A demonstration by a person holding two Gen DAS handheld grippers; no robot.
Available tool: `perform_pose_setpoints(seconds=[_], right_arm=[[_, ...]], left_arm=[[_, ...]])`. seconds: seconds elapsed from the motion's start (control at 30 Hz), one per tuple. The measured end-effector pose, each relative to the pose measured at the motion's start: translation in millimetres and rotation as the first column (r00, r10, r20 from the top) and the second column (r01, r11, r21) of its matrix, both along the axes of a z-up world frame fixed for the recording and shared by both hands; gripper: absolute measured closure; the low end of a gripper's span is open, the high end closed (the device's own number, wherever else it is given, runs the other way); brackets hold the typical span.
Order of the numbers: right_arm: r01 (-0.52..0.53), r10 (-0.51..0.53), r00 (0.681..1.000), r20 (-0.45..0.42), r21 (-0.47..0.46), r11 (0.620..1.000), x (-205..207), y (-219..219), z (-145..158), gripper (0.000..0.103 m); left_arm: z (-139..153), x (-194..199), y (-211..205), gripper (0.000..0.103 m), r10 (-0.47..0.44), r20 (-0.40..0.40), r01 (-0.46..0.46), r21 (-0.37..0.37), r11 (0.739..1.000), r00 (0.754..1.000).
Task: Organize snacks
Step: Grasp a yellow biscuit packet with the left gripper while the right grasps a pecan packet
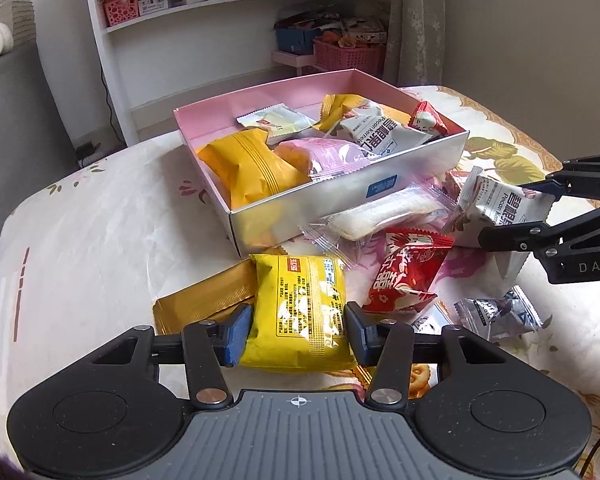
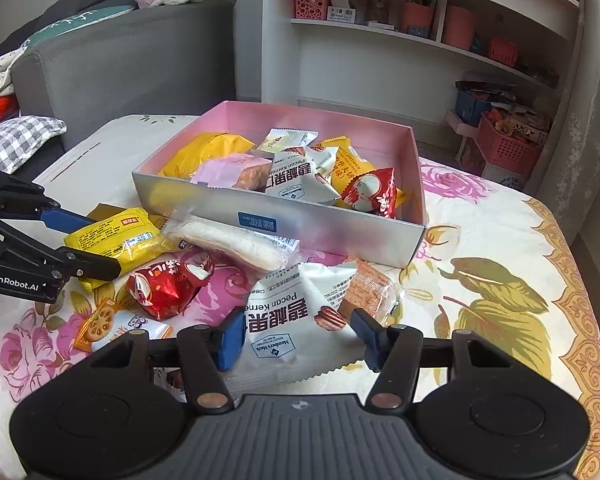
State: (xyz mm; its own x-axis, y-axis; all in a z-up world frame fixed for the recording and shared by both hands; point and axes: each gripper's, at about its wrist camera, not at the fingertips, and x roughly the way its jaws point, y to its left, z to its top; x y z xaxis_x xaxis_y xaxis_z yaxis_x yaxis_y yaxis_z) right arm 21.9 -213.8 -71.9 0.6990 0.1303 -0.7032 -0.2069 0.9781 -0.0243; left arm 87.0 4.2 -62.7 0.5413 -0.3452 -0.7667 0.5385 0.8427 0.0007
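A silver box with a pink inside [image 1: 340, 208] [image 2: 300, 236] stands on the flowered tablecloth and holds several snack packets. Close in front of it, my left gripper [image 1: 298, 330] [image 2: 100, 244] is shut on a yellow snack packet [image 1: 300, 312] [image 2: 116, 240], one blue pad against each side. My right gripper [image 2: 298, 336] [image 1: 508, 214] is shut on a white pecan-kernel packet [image 2: 292, 312] [image 1: 496, 204] to the right of the yellow one. Between the two lie a red packet [image 1: 404, 276] [image 2: 168, 284] and a clear-wrapped white rice cracker [image 1: 380, 216] [image 2: 228, 240].
Also loose on the cloth are a flat gold packet [image 1: 204, 300], a dark foil packet [image 1: 500, 312], an orange cracker packet [image 2: 108, 324] and a wafer pack [image 2: 368, 284]. White shelves [image 2: 380, 40] and a pink basket [image 2: 508, 148] stand behind the table, and a grey sofa [image 2: 120, 60] is on the left.
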Motion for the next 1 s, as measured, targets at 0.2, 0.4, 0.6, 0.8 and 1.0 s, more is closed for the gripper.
perform_pose_setpoints(seconds=[0.2, 0.4, 0.6, 0.8, 1.0], right_arm=[[0.009, -0.009, 1.0, -0.009, 0.039, 0.999, 1, -3, 5, 0.06], [0.015, -0.013, 1.0, -0.023, 0.076, 0.997, 2, -7, 8, 0.063], [0.026, -0.021, 0.999, -0.039, 0.132, 0.991, 4, -12, 12, 0.072], [0.04, -0.031, 0.998, -0.057, 0.158, 0.987, 5, -14, 13, 0.074], [0.048, -0.037, 0.998, -0.058, 0.195, 0.98, 5, -20, 20, 0.078]], left_arm=[[3, 1, 2, 0.058, 0.02, -0.025, -0.021, -0.025, 0.999, 0.999], [7, 1, 4, 0.058, 0.035, -0.035, -0.037, -0.049, 0.998, 0.999], [12, 0, 7, 0.06, 0.047, -0.042, -0.05, -0.075, 0.996, 0.998], [15, 1, 8, 0.06, 0.057, -0.053, -0.062, -0.086, 0.994, 0.997], [22, 0, 12, 0.061, 0.069, -0.048, -0.074, -0.108, 0.991, 0.996]])
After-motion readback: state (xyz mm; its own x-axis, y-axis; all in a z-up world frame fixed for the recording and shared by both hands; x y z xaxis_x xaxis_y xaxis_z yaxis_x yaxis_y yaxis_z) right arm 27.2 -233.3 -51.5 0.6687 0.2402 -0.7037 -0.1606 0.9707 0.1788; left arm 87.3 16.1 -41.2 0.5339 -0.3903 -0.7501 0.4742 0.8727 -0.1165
